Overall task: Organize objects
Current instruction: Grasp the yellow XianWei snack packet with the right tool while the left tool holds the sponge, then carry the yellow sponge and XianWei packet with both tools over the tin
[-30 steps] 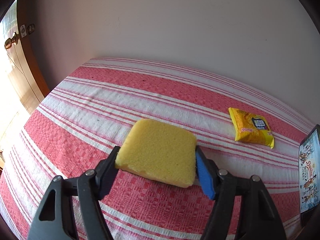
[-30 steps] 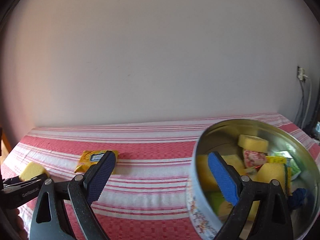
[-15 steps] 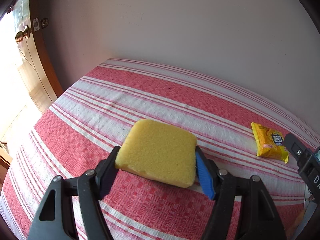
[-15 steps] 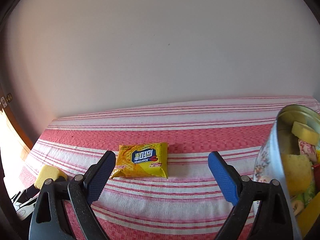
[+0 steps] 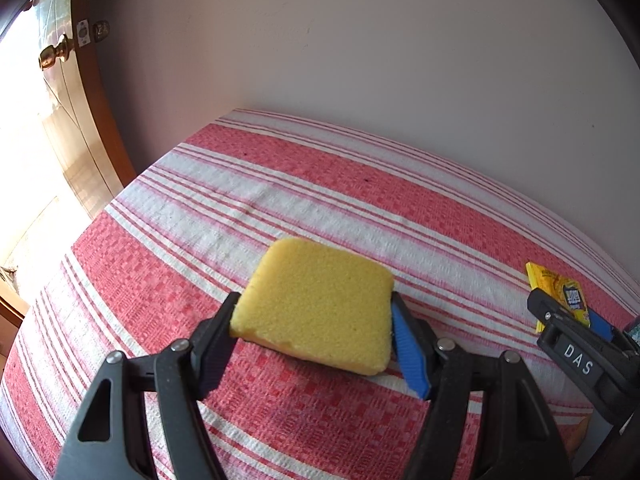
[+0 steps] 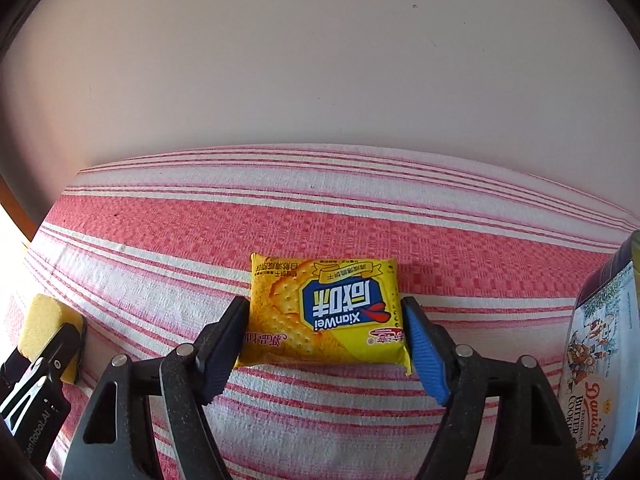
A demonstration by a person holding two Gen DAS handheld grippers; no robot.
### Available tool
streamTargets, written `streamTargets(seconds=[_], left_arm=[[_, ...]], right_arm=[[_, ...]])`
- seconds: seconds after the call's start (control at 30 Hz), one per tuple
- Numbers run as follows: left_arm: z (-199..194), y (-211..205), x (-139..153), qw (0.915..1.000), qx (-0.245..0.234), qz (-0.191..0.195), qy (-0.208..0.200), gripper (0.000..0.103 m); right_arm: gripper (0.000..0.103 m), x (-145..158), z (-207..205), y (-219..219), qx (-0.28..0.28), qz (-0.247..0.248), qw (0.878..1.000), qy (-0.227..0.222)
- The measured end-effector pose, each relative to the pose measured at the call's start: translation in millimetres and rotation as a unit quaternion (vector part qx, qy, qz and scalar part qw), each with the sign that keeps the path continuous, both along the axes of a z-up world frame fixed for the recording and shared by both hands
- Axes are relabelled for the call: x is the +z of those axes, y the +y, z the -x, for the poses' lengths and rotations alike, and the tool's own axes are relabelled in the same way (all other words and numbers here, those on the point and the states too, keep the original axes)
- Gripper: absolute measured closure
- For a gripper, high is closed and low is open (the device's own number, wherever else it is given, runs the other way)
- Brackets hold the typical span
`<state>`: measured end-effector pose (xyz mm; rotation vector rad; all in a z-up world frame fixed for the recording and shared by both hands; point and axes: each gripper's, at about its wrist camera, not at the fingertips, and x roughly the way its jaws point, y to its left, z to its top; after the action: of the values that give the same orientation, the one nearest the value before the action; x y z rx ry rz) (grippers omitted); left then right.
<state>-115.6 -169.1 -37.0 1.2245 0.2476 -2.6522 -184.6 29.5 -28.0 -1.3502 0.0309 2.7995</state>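
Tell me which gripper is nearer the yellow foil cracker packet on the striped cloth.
Right. The right gripper straddles the yellow foil cracker packet, open. The left gripper, off to the packet's left, clamps a yellow sponge.

Yellow sponge (image 5: 316,304), yellow-and-blue cracker packet (image 6: 326,312), red-and-white striped cloth (image 5: 320,184), black tool (image 6: 324,344) with blue pad.

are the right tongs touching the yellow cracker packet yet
Cannot tell. In the right wrist view the right tongs straddle the cracker packet on the striped cloth, pads right at its edges, but neither contact nor a gap shows plainly.
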Motion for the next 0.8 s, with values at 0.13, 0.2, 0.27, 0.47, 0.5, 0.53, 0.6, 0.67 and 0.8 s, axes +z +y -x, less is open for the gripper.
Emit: streamTargets(seconds=[0.13, 0.2, 0.27, 0.47, 0.5, 0.53, 0.6, 0.67, 0.8], left_arm=[[-0.9, 1.9, 0.1, 1.0000, -0.002, -0.001, 0.002, 0.032], [-1.7, 2.9, 1.4, 0.9999, -0.009, 0.001, 0.008, 0.032], [-4.6, 6.4, 4.6, 0.9997, -0.014, 0.009, 0.018, 0.032], [-18.8, 23.0, 17.0, 0.9971, -0.032, 0.026, 0.063, 0.032], [-20.6, 25.5, 18.6, 0.9966, -0.035, 0.027, 0.069, 0.032], [-22.9, 27.9, 20.6, 0.9960, -0.038, 0.027, 0.076, 0.032], [-26.4, 30.8, 24.2, 0.9947, -0.043, 0.030, 0.089, 0.032], [-29.2, 31.7, 27.0, 0.9934, -0.045, 0.032, 0.100, 0.032], [-32.4, 33.2, 29.4, 0.9923, -0.046, 0.030, 0.111, 0.032]], right_arm=[[0.028, 3.1, -11.3, 7.9, 0.017, 0.019, 1.000, 0.007], [0.028, 7.1, -21.5, 14.3, 0.020, 0.030, 0.999, 0.020], [0.028, 12.6, -36.0, 20.6, 0.017, 0.033, 0.998, 0.043], [0.028, 32.6, -90.2, 37.8, 0.017, 0.023, 0.991, 0.130], [0.028, 35.8, -99.4, 41.7, 0.013, 0.022, 0.989, 0.146], [0.028, 38.8, -107.6, 44.4, 0.008, 0.021, 0.987, 0.162], [0.028, 44.5, -122.5, 49.4, 0.001, 0.017, 0.982, 0.191], [0.028, 50.3, -137.2, 50.4, -0.002, 0.009, 0.977, 0.215], [0.028, 54.6, -152.9, 49.9, -0.003, -0.010, 0.970, 0.244]])
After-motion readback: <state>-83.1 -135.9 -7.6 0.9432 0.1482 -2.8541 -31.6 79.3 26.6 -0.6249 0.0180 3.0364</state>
